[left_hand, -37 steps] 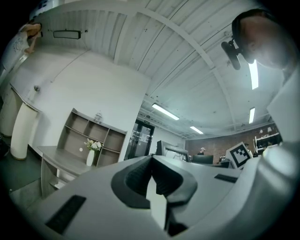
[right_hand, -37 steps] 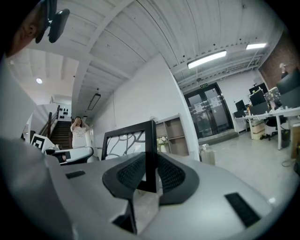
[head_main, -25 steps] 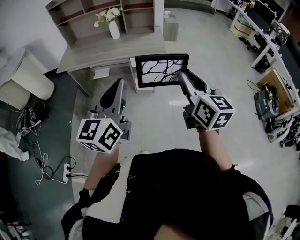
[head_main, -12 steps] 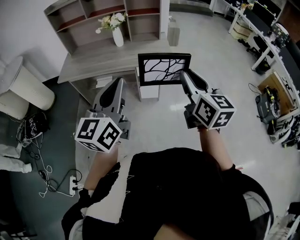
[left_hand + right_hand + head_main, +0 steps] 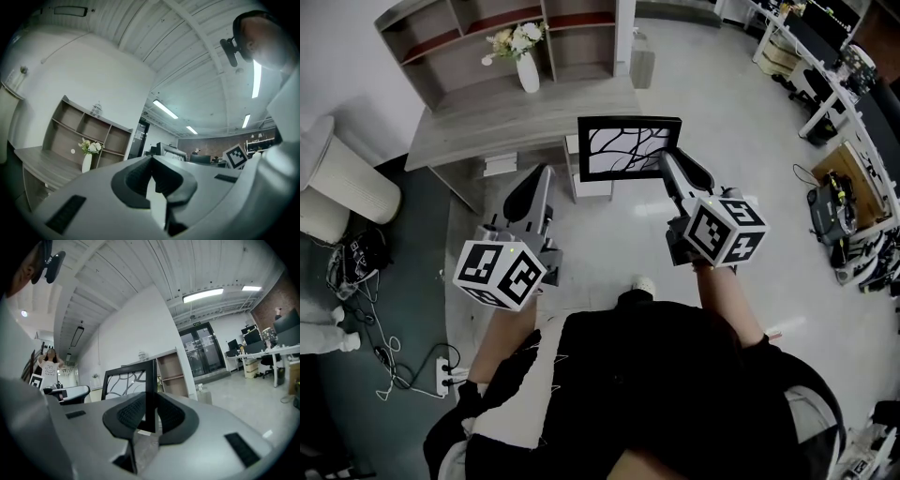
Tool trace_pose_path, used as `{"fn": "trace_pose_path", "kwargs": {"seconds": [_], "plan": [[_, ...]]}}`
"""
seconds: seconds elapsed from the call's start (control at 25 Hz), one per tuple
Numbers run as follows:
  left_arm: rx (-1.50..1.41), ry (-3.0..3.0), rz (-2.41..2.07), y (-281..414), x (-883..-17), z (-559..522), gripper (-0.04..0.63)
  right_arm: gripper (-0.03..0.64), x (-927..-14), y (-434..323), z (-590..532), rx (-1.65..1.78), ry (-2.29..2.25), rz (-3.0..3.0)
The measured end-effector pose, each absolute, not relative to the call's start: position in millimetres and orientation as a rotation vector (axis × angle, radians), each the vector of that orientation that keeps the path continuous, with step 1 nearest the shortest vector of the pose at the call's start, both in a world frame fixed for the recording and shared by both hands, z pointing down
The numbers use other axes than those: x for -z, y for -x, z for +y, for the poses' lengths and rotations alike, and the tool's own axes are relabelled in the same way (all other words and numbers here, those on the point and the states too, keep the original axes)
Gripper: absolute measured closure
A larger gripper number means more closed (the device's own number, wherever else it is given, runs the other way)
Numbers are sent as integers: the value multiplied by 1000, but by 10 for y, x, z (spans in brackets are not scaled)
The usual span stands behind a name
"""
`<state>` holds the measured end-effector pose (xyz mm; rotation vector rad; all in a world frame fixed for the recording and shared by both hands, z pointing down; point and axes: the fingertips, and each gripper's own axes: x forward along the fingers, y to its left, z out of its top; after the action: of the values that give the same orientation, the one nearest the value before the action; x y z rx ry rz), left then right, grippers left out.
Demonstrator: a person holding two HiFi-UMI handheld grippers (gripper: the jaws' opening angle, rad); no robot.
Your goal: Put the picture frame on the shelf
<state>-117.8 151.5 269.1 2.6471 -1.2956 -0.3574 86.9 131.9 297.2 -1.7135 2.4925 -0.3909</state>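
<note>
The black picture frame point(image 5: 628, 147), with a white branch print, hangs upright in the air in front of the grey desk point(image 5: 516, 117). My right gripper point(image 5: 667, 167) is shut on its right edge. In the right gripper view that edge point(image 5: 151, 385) stands between the ribbed pads. My left gripper point(image 5: 541, 174) is to the left of the frame and lower, apart from it, shut and empty; its pads point(image 5: 140, 176) meet at the tip. The wooden shelf point(image 5: 487, 28) rises at the back of the desk, and a white vase of flowers point(image 5: 528, 70) stands before it.
A white box point(image 5: 591, 183) sits under the desk's edge. A white round bin point(image 5: 342, 178) stands at the left, with cables and a power strip point(image 5: 441, 352) on the dark floor. A grey bin point(image 5: 642, 61) is beside the shelf. Office desks point(image 5: 825, 84) line the right.
The person has stepped forward; a shoe now shows on the floor. The desk and shelf have shifted slightly left in view. The right gripper still holds the frame upright.
</note>
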Motion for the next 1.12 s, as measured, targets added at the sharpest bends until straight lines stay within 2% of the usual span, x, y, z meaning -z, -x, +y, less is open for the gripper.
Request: {"fn": "trace_pose_path", "kwargs": {"seconds": [1.12], "plan": [[468, -2612, -1504, -4, -2349, -576, 584, 535, -2455, -1991, -1043, 228, 1473, 2605]]}}
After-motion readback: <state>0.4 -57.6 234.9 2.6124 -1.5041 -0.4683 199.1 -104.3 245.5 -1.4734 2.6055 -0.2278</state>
